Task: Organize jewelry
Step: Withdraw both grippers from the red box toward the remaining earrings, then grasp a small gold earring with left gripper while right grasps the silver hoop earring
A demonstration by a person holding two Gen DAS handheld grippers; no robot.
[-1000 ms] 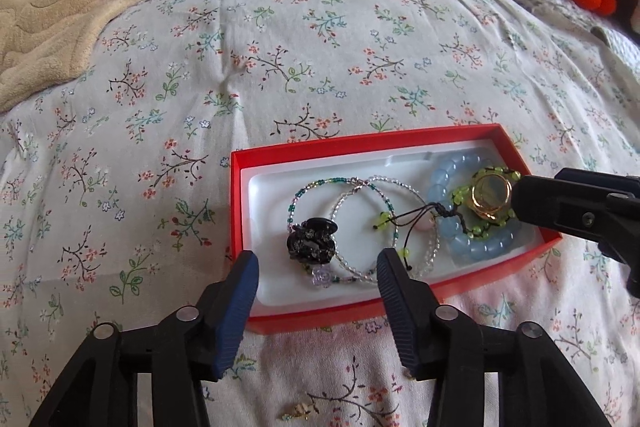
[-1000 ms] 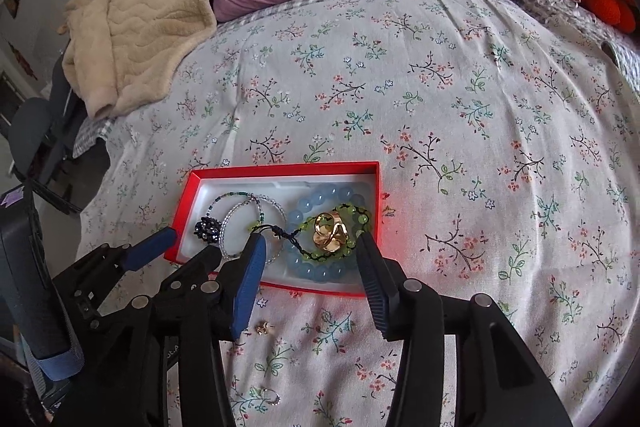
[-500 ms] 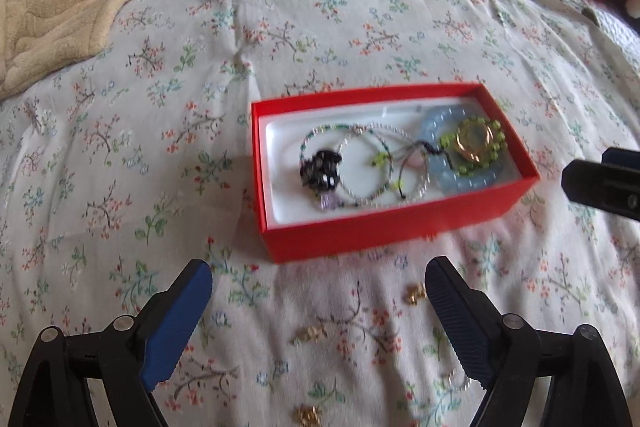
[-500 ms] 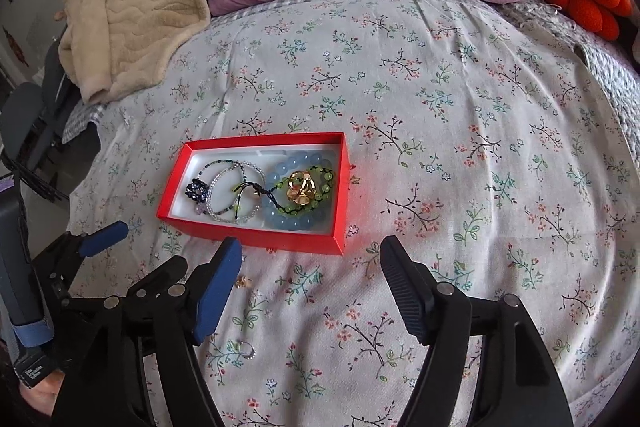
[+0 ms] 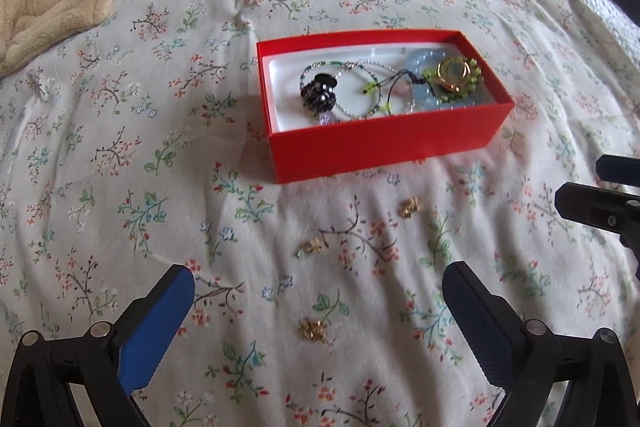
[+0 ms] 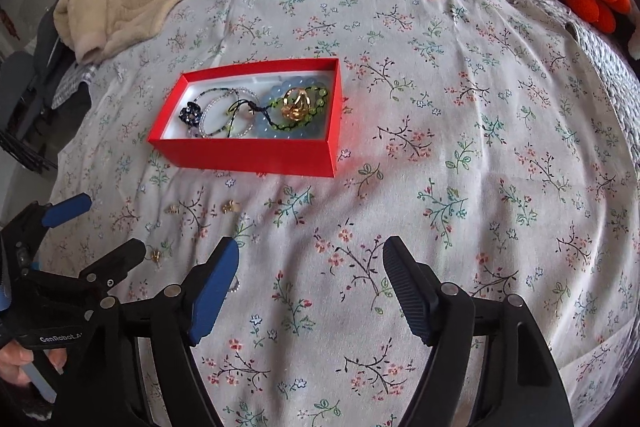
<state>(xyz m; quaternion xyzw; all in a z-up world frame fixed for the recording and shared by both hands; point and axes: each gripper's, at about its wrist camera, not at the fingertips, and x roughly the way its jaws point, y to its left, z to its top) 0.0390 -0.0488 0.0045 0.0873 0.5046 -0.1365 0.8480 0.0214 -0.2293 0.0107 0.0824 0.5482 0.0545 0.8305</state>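
Both grippers (left (image 5: 318, 301), right (image 6: 310, 285)) pulled back from the red box (image 5: 384, 143), jaws opening empty.

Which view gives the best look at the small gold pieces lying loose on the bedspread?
The left wrist view: three gold pieces lie unobstructed in front of the red box. In the right wrist view they appear smaller, and one sits tight against the left gripper.

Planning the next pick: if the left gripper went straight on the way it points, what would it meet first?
Probably the small gold piece on the floral bedspread, between the left gripper's open jaws; depth is uncertain.
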